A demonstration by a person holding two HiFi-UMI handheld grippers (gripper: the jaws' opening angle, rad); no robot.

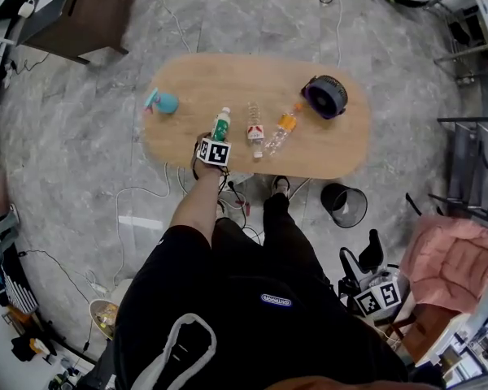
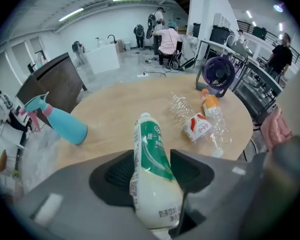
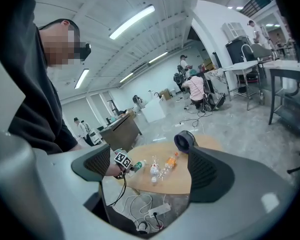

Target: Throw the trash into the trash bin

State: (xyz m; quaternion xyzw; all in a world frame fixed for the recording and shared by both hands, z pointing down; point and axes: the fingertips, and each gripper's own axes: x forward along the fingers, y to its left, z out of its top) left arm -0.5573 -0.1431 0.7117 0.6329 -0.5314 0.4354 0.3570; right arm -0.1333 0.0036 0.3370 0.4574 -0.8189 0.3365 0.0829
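Your left gripper (image 2: 152, 171) has its jaws clamped on the green-and-white bottle (image 2: 155, 179), gripping it round the pale lower body with the capped neck pointing away from you over the table (image 1: 228, 75). The bottle's green label carries white Chinese characters, and a block of small dark print sits near its base (both too curved and small to read with any certainty).

Just to the right of it on the wooden tabletop lie two clear plastic bottles. The first clear bottle (image 2: 187, 115) wears a red-and-white label with red script that cannot be made out. The orange-labelled bottle (image 2: 210, 105) lies touching it, its orange cap toward the purple desk fan (image 1: 324, 96). A teal spray bottle (image 1: 161, 101) with a pink trigger lies near the table's left end, well apart from the rest.

The black trash bin (image 1: 344, 205) stands on the floor just beside the table's near right edge.

Your right gripper (image 3: 150, 169) hangs low at your right side, near a pink-cushioned chair (image 1: 455, 258). Its jaws stand wide apart with nothing between them.
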